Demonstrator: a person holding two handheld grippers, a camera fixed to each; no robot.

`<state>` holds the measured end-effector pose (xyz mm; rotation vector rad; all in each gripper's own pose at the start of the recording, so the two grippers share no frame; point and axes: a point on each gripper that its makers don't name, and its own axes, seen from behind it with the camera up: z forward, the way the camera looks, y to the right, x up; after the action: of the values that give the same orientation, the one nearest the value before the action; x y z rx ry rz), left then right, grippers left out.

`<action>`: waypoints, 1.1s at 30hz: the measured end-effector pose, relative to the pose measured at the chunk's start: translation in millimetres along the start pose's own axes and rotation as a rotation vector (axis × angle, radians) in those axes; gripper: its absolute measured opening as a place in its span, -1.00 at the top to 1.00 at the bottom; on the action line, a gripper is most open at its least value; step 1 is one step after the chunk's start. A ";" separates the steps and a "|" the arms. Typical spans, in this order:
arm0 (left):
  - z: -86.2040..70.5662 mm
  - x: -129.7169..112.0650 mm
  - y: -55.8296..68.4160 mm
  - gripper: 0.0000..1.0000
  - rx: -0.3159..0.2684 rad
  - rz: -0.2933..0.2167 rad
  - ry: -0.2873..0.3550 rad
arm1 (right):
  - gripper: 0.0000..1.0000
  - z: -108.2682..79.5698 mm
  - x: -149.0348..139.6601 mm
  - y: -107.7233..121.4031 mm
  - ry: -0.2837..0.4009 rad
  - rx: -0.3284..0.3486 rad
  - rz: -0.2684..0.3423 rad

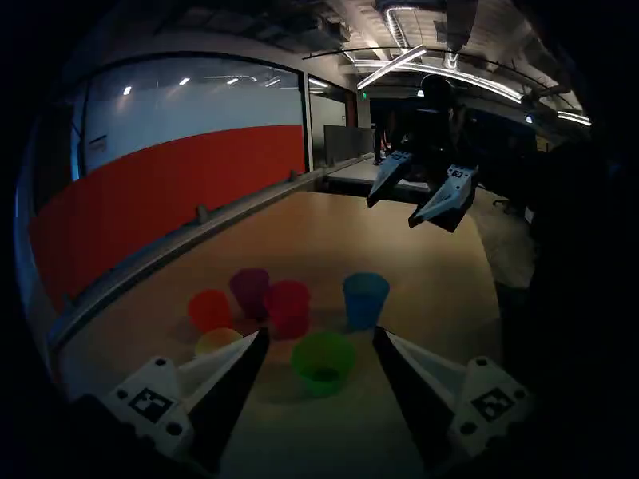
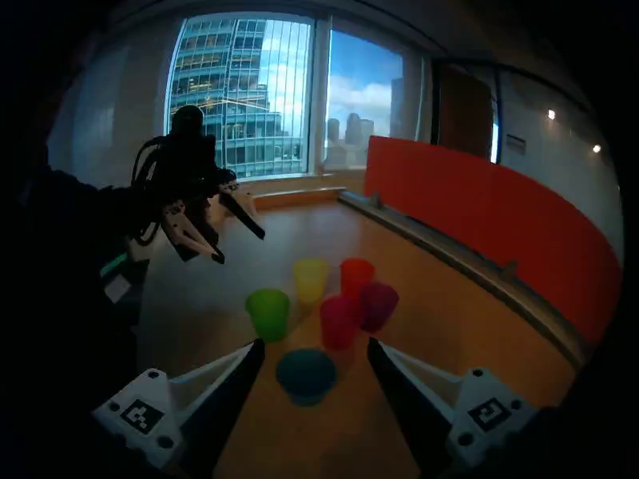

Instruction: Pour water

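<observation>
Coloured cups (image 1: 287, 307), left claw (image 1: 320, 333) spread, right claw (image 2: 315, 342) spread

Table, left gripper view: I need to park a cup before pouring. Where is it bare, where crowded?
The table is bare beyond the blue cup and purple cup, toward its far end. Crowded: purple, orange cup, red cup and yellow cup bunch left of the green cup.
</observation>
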<state>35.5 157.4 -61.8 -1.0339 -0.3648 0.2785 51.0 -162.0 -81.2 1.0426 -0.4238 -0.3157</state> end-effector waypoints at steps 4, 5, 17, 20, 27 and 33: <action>4.0 -13.8 4.0 -0.93 -0.012 -0.007 -0.019 | -0.99 7.3 -13.6 -3.9 -0.024 0.002 -0.011; 4.6 -16.5 4.8 -0.94 -0.015 -0.008 -0.023 | -0.99 8.9 -16.8 -5.0 -0.029 0.004 -0.012; 12.2 -52.3 9.1 -0.94 -0.019 -0.006 -0.073 | -0.99 26.4 -52.5 -13.9 -0.080 0.017 -0.011; 15.9 -61.5 8.0 -0.94 -0.017 -0.005 -0.091 | -0.99 30.8 -61.3 -15.2 -0.095 0.018 -0.014; 26.2 -78.6 6.5 -0.94 -0.022 -0.011 -0.126 | -0.99 41.2 -77.4 -15.6 -0.124 0.015 -0.020; 35.2 -87.8 6.0 -0.94 -0.032 -0.030 -0.139 | -0.99 50.3 -88.8 -13.3 -0.140 0.012 -0.007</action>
<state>-59.2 153.4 -65.1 -1.0429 -0.5115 0.3198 -51.5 -167.0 -87.6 1.0375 -0.5490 -0.3938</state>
